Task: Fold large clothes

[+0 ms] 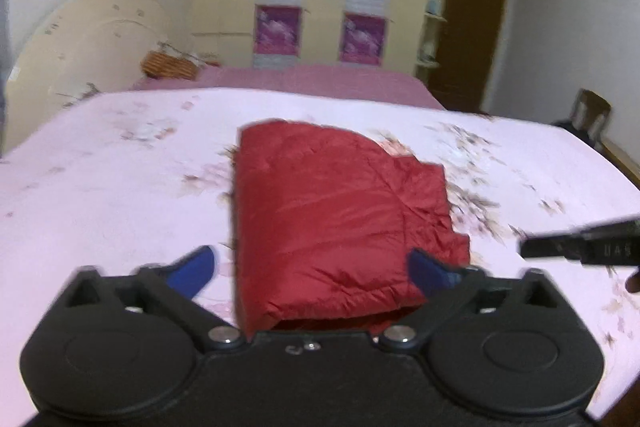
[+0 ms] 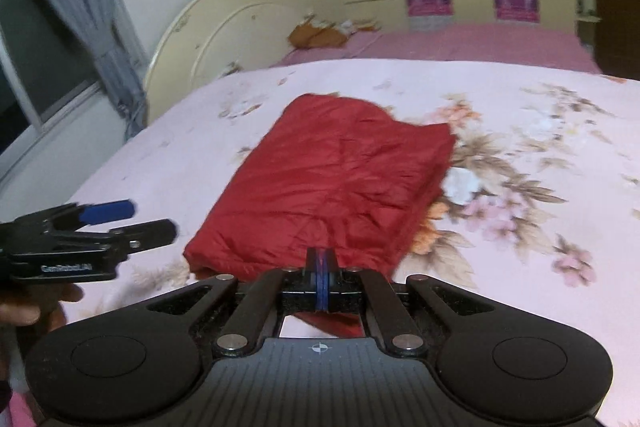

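Folded red puffy jacket point(image 1: 340, 219) on floral bedspread point(image 1: 120, 187), likely light, soft, slippery, best pinched at near hem; left gripper point(image 1: 312, 267) spread wide, empty; right gripper point(image 2: 321, 259) closed, seemingly empty.

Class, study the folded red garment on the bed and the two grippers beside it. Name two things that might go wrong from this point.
1. The right gripper is shut at the near edge of the red garment; whether it pinches cloth is unclear, so pulling away might drag the fold open.
2. The left gripper stands wide open with the garment's near end between its fingers; a careless move might snag the puffy layers.
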Tool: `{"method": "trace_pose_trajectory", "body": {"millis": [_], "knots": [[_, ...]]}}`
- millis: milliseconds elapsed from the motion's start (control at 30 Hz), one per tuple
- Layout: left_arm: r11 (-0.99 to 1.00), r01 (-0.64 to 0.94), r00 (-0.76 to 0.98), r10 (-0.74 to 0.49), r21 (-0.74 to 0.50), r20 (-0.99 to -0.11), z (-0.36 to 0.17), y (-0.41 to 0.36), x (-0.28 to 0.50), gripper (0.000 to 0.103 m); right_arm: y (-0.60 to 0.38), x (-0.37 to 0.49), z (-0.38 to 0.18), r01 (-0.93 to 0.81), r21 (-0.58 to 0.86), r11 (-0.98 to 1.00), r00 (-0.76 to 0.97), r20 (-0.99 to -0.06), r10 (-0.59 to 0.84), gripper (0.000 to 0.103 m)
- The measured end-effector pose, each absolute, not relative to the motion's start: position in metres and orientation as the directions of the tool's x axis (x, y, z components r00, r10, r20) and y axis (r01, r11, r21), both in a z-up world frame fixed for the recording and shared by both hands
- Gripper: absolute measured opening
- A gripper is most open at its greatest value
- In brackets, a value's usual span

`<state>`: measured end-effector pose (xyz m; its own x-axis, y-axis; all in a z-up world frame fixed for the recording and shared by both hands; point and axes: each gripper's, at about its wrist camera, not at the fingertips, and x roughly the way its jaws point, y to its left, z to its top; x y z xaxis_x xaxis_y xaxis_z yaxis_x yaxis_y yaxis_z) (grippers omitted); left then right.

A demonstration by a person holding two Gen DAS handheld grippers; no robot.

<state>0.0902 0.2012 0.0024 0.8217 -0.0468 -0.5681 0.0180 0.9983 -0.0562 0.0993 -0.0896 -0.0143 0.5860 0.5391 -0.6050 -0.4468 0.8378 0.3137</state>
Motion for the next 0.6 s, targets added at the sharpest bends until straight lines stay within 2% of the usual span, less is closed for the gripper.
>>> {"method": "trace_pose_trajectory", "body": {"millis": [33,67,100,133,233,600], "knots": [[0.999,-0.003,0.823,-0.024,-0.046,-0.567,0.005,0.198,0.086,0.103,-0.093,0.098,-0.015,-0.417,0.299,0.858,0.6,-0.618,0.507,0.021],[0.999,-0.009,0.815,-0.016,-0.04,-0.579,0.006,0.194,0.083,0.103,-0.096,0.096,-0.015,-0.383,0.28,0.88,0.617,-0.632,0.469,0.053],[0.999,-0.002,0.804,-0.018,-0.033,-0.595,0.006,0.19,0.079,0.103,-0.101,0.088,-0.014,-0.358,0.268,0.894,0.652,-0.614,0.445,0.101],[1.0,0.001,0.8,-0.015,-0.024,-0.6,0.007,0.186,0.074,0.103,-0.105,0.083,-0.014,-0.356,0.268,0.895,0.675,-0.588,0.445,0.103],[1.0,0.016,0.801,-0.024,-0.018,-0.598,0.007,0.176,0.059,0.103,-0.106,0.075,-0.012,-0.333,0.233,0.914,0.677,-0.616,0.404,0.103],[0.998,0.0,0.831,-0.033,-0.059,-0.556,0.037,0.153,0.002,0.103,-0.119,-0.001,0.013,-0.248,0.144,0.958,0.757,-0.588,0.284,0.103]]}}
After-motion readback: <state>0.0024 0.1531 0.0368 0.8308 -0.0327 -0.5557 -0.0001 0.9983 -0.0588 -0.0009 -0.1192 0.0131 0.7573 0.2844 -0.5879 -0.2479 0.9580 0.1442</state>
